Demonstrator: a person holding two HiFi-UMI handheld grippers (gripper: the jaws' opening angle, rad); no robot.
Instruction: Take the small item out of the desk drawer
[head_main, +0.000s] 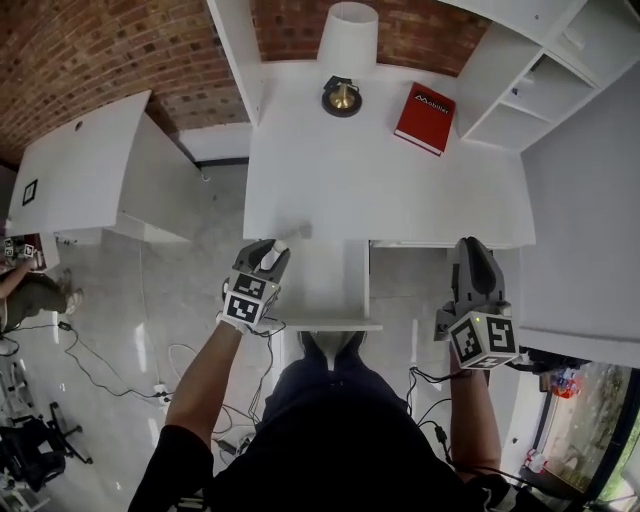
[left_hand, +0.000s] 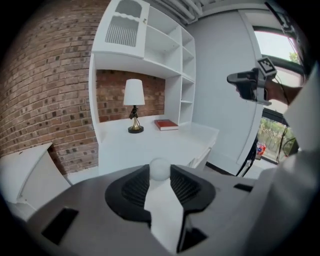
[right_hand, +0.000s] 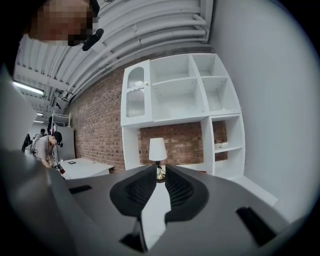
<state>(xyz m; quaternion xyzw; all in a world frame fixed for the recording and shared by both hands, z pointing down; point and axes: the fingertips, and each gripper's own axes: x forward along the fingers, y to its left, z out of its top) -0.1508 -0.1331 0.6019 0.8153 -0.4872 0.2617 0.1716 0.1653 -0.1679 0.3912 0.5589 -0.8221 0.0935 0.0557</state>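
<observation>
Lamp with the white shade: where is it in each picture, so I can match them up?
Head view: the lamp is at the top middle, at the back of the white desk.
Left gripper view: the lamp is left of the middle, on the desk, with the red book to its right.
Right gripper view: the lamp is in the middle, under the shelves.
Shared landmark: the brick wall behind the lamp.

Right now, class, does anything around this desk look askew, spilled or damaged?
The red book lies skewed on the desk, and the drawer stands pulled out. Nothing looks spilled or damaged.
</observation>
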